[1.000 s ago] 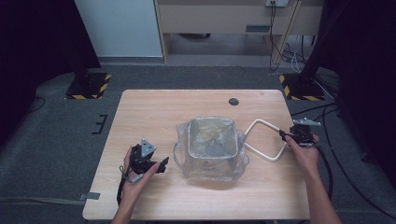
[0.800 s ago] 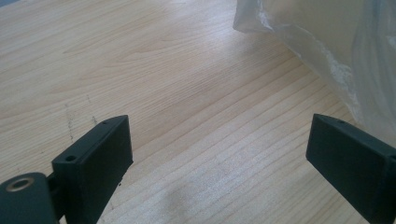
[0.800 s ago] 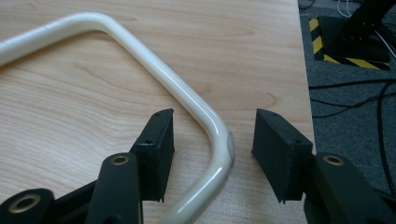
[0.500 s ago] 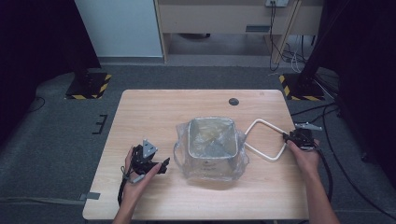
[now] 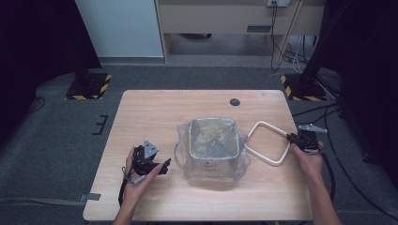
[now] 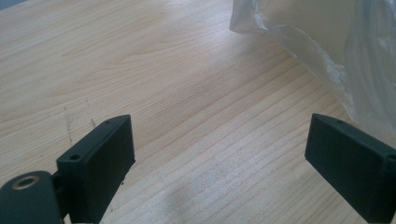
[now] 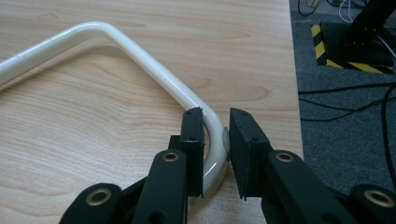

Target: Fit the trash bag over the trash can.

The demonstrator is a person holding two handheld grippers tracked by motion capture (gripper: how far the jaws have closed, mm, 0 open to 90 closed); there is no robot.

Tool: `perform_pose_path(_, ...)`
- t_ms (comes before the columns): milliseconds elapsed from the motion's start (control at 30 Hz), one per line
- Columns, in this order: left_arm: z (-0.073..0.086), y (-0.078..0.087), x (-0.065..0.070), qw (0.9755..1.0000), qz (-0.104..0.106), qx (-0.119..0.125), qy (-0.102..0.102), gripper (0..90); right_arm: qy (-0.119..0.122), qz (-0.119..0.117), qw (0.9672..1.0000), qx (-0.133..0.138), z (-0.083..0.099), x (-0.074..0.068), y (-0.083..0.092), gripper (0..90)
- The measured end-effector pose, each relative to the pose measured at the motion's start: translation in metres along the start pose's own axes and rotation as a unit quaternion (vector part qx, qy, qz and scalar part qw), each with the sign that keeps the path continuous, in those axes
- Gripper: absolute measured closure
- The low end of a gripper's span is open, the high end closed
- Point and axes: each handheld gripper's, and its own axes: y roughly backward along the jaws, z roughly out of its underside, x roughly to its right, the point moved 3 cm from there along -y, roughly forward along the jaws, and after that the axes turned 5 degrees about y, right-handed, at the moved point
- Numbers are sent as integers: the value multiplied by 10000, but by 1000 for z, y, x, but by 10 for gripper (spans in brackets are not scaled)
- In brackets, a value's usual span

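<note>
While clamped on the white frame [image 7: 154, 74] at its rounded corner, right gripper [image 7: 216, 135] with jaws just drawn in, both pads pressing the tube from either side, the corner bend wedged between them. Seen from above, right gripper [image 5: 304, 139] at the table's right edge, held in the right hand [image 5: 307, 159], the white frame [image 5: 268, 143] lying flat on the wood between the gripper and the bin. Near side of the frame close beside the plastic-lined bin [image 5: 212, 147], whether touching or just apart not clear.

Left gripper [image 5: 149, 161] low over the table, held in the left hand [image 5: 136, 176], jaws spread wide with nothing between them, bare wood under the gap. In the left gripper view, crinkled clear plastic [image 6: 327, 51] of the bin liner just beyond the farther jaw, not touching it.

Bin roughly mid-table, slightly toward the near side, liner spilling out around its base. Small dark disc [image 5: 234, 101] near the far edge, well apart from everything else.

Open wood across the whole far-left part of the table [image 5: 150, 112] and along the near edge in front of the bin. Tight on the right: frame corner and right gripper right at the table's edge, dark floor and cables [image 5: 338, 154] just past it.
</note>
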Motion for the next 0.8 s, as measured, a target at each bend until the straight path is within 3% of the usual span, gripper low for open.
perform_pose_path(467, -3, 4, -1, 10000, -6, 63, -48, 83, 108, -95, 9998, 154, -19, 0, 24, 768)
perform_pose_path(800, -4, 6, -3, 9999, -12, 99, -50, 83, 181, -37, 9995, 247, -32, 7, 40, 769)
